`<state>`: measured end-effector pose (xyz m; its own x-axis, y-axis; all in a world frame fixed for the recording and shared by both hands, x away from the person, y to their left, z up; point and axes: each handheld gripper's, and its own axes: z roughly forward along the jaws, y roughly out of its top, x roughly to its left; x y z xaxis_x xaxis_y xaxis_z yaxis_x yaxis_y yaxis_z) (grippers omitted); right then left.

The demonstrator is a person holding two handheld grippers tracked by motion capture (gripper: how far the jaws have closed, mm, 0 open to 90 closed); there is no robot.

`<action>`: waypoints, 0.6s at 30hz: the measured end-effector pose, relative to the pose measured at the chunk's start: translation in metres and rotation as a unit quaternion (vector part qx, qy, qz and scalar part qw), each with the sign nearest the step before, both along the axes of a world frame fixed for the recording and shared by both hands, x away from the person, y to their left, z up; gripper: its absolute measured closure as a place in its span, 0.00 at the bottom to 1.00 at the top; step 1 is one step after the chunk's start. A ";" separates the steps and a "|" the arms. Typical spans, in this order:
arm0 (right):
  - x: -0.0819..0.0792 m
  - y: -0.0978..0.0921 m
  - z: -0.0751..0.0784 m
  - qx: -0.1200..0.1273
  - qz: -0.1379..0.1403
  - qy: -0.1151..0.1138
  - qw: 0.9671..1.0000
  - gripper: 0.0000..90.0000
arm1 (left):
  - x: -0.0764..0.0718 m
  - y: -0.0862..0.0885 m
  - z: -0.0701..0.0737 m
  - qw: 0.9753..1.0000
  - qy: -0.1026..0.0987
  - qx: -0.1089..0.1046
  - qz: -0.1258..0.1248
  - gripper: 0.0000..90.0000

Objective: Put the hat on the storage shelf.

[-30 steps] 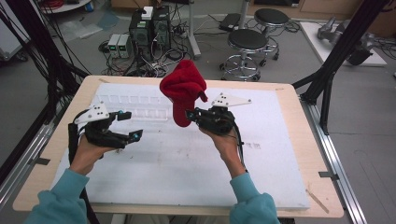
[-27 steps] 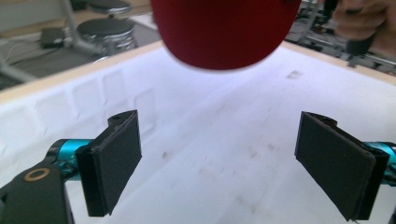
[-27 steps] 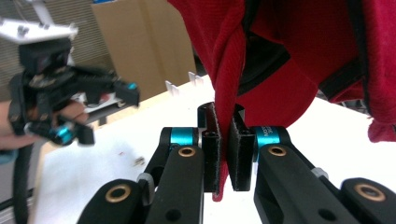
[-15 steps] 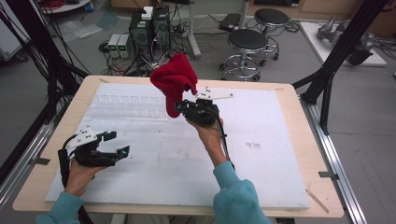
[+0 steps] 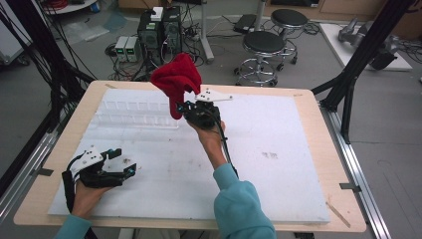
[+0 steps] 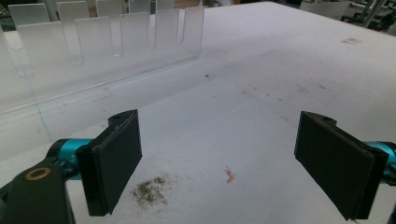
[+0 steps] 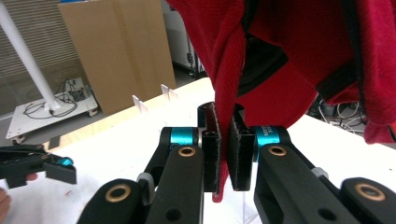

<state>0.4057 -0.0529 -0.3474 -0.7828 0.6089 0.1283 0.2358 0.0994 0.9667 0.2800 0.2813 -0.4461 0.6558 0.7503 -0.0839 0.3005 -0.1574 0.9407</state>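
Red cloth lifted, not yet placed.

We hold the red cloth [image 5: 175, 82] clamped in our right claw [image 5: 189, 108] above the bench [image 5: 278, 164], near the clear rack [image 5: 134, 112]; our left claw [image 5: 121, 163] waits released, so placing remains.

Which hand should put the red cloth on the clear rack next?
Probably the right. The right gripper already pinches the red cloth and holds it up beside the clear rack. The left gripper is open, low near the table's front left.
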 end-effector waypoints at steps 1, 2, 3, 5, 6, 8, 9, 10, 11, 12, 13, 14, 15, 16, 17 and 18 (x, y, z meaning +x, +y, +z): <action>0.001 0.002 -0.002 -0.001 -0.003 0.000 1.000 0.95 | 0.000 0.000 -0.001 1.000 -0.001 -0.001 0.000 0.17; 0.003 0.003 -0.003 -0.005 -0.003 -0.002 1.000 0.95 | -0.001 0.000 -0.001 1.000 -0.005 0.000 0.004 0.17; 0.005 0.005 -0.006 -0.008 -0.005 -0.002 1.000 0.95 | -0.001 0.000 -0.001 1.000 -0.008 -0.002 0.006 0.18; 0.008 0.007 -0.009 -0.005 -0.009 0.000 1.000 0.95 | -0.002 0.000 -0.001 1.000 -0.010 -0.002 0.004 0.18; 0.008 0.008 -0.010 -0.004 -0.010 0.001 1.000 0.95 | -0.002 0.000 -0.001 1.000 -0.012 -0.006 0.003 0.18; 0.011 0.009 -0.012 0.004 -0.013 0.002 1.000 0.95 | -0.002 0.000 -0.001 1.000 -0.011 -0.006 0.001 0.18; 0.012 0.010 -0.013 0.006 -0.015 0.002 1.000 0.95 | -0.002 0.000 -0.001 1.000 -0.011 -0.005 0.001 0.17; 0.013 0.010 -0.013 0.008 -0.015 0.002 1.000 0.95 | -0.002 0.000 -0.001 1.000 -0.011 -0.004 0.001 0.18; 0.014 0.011 -0.014 0.008 -0.017 0.001 1.000 0.95 | -0.002 0.000 -0.001 1.000 -0.011 -0.003 0.001 0.18; 0.014 0.011 -0.015 0.010 -0.020 0.005 1.000 0.95 | -0.002 0.000 -0.001 1.000 -0.011 -0.001 0.000 0.17; 0.016 0.012 -0.016 0.011 -0.020 0.005 1.000 0.95 | -0.002 -0.001 -0.002 1.000 -0.010 -0.002 -0.001 0.17; 0.017 0.012 -0.017 0.011 -0.021 0.007 1.000 0.95 | -0.002 0.000 -0.002 1.000 -0.010 -0.003 0.000 0.17; 0.018 0.013 -0.018 0.012 -0.022 0.008 1.000 0.95 | -0.002 0.000 -0.002 1.000 -0.010 -0.003 0.000 0.17; 0.019 0.014 -0.018 0.011 -0.022 0.009 1.000 0.95 | -0.002 0.000 -0.002 1.000 -0.010 -0.004 0.000 0.18; 0.020 0.016 -0.018 0.012 -0.022 0.009 1.000 0.95 | -0.002 0.000 -0.002 1.000 -0.010 -0.004 0.000 0.17; 0.021 0.017 -0.018 0.012 -0.023 0.011 1.000 0.95 | -0.002 0.000 -0.002 1.000 -0.010 -0.004 0.000 0.17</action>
